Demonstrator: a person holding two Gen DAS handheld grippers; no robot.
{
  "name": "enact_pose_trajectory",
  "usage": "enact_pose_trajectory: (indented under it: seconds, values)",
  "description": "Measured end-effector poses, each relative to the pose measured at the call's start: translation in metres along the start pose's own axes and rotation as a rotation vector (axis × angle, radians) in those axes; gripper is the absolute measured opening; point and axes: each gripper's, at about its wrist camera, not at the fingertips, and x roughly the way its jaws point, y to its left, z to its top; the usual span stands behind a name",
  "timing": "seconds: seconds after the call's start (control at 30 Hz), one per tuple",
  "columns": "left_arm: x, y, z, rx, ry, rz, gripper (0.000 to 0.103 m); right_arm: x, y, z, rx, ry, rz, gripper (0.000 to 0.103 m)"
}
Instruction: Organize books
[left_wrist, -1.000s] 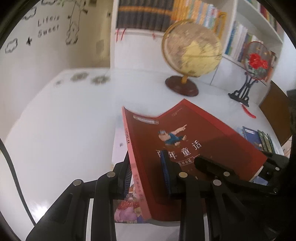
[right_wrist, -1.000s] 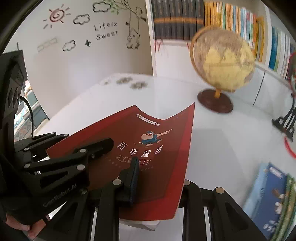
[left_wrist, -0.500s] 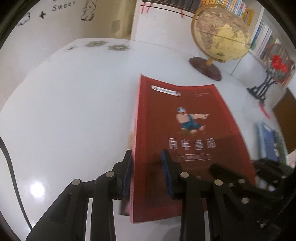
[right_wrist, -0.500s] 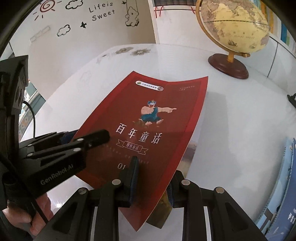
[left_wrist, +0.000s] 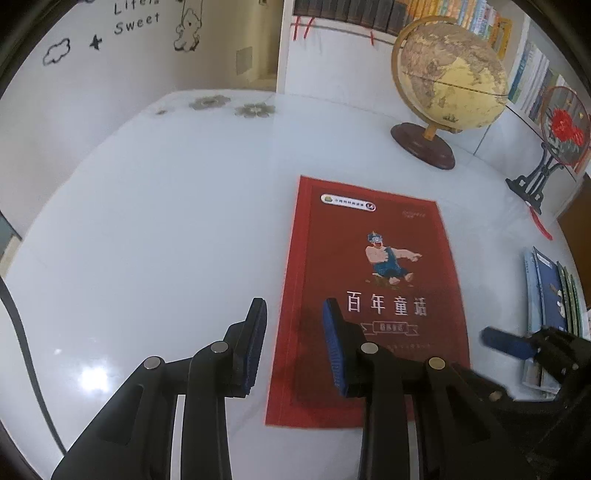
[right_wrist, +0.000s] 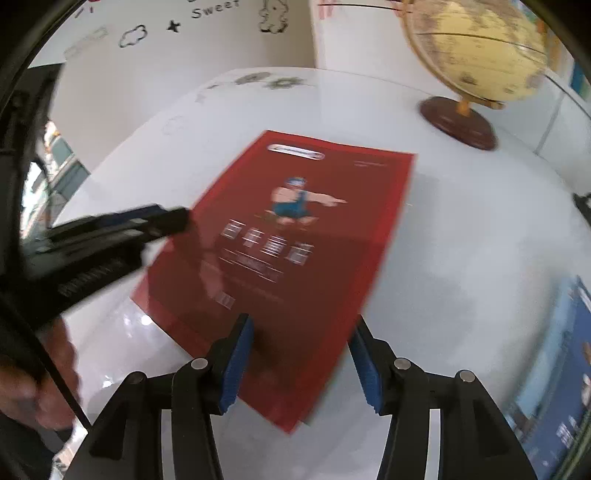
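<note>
both tongs let go: left gripper (left_wrist: 293, 312) and right gripper (right_wrist: 301, 332) hang over the red book (left_wrist: 369, 295), neither holding it

the left gripper's jaws stand a little apart, straddling the book's spine edge with no pad pressing on it; the right gripper's jaws are opening, spread above the book's near right corner, nothing pinched between them; the red book lies flat, cover up, on the white table (left_wrist: 166, 229), well short of the globe (left_wrist: 448, 77); a small pile of blue and green books (left_wrist: 550, 291) lies apart at the right; judged from this, the step in hand is the release after setting the book down; the next move likely calls for lifting both grippers clear without dragging the cover, then reaching toward the pile at the right for another book
</note>
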Motion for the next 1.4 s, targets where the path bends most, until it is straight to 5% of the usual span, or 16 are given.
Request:
enact_pose_trajectory:
  seconds: [0.3, 0.5, 0.67, 0.77, 0.9, 1.1, 1.4]
  values:
    - [-0.058, -0.052, -0.001, 0.147, -0.031, -0.045, 0.029, -0.067, -0.048, -0.064, 0.032, -0.035, -0.072, 0.056]
    - [-0.095, -0.137, 0.003, 0.256, -0.067, -0.247, 0.029, -0.14, -0.092, -0.099, 0.188, -0.107, -0.112, 0.056]
    - [-0.117, -0.231, 0.008, 0.374, -0.077, -0.404, 0.037, -0.198, -0.143, -0.129, 0.295, -0.179, -0.249, 0.056]
    - [-0.123, -0.288, 0.006, 0.447, -0.042, -0.524, 0.038, -0.22, -0.185, -0.149, 0.391, -0.207, -0.28, 0.056]
    - [-0.108, -0.353, -0.002, 0.455, 0.028, -0.608, 0.054, -0.243, -0.242, -0.181, 0.489, -0.232, -0.334, 0.056]
    - [-0.075, -0.413, -0.023, 0.456, 0.145, -0.607, 0.054, -0.25, -0.321, -0.234, 0.687, -0.201, -0.3, 0.056]
    - [-0.052, -0.428, -0.048, 0.399, 0.244, -0.514, 0.054, -0.219, -0.41, -0.269, 0.81, -0.16, -0.195, 0.056]
